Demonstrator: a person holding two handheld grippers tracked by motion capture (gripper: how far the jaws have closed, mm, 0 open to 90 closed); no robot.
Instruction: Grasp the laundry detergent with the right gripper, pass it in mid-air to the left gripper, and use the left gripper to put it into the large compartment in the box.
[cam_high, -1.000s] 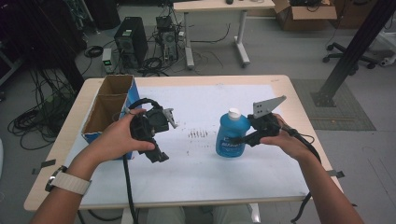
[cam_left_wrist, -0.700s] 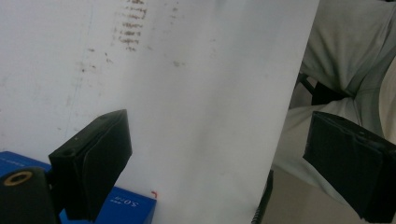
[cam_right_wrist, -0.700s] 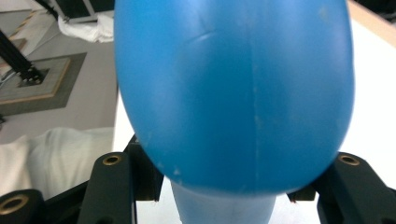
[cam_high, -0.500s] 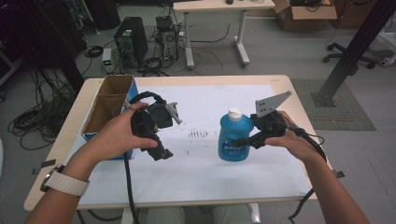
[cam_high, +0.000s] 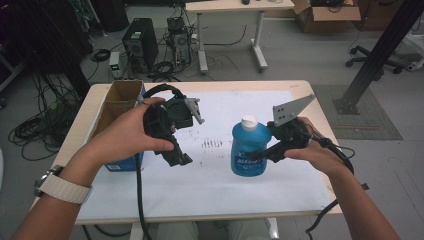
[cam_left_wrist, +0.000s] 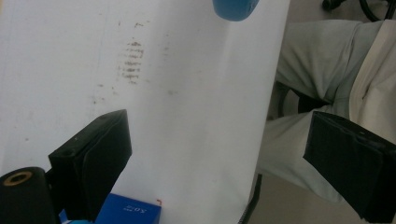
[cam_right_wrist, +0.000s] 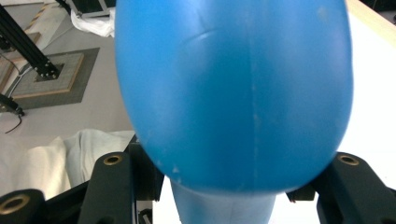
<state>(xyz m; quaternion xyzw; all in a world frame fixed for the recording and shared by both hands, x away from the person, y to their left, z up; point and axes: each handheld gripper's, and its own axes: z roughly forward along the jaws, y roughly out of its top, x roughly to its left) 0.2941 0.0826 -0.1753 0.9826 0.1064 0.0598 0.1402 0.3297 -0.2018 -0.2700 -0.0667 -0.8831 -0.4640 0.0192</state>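
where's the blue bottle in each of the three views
High view: the blue bottle stands upright right of centre, the right claw shut on its side.
Left gripper view: only its blue end at the top edge.
Right gripper view: its blue body looms close between the jaws.
Shared landmark: the white sheet on the table.

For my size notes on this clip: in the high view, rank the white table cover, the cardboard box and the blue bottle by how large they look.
1. White table cover, by far the largest.
2. Cardboard box, partly hidden behind the left hand.
3. Blue bottle, smallest, though it is raised nearer the camera in the right hand-held gripper, so the gap to the box is unsure.
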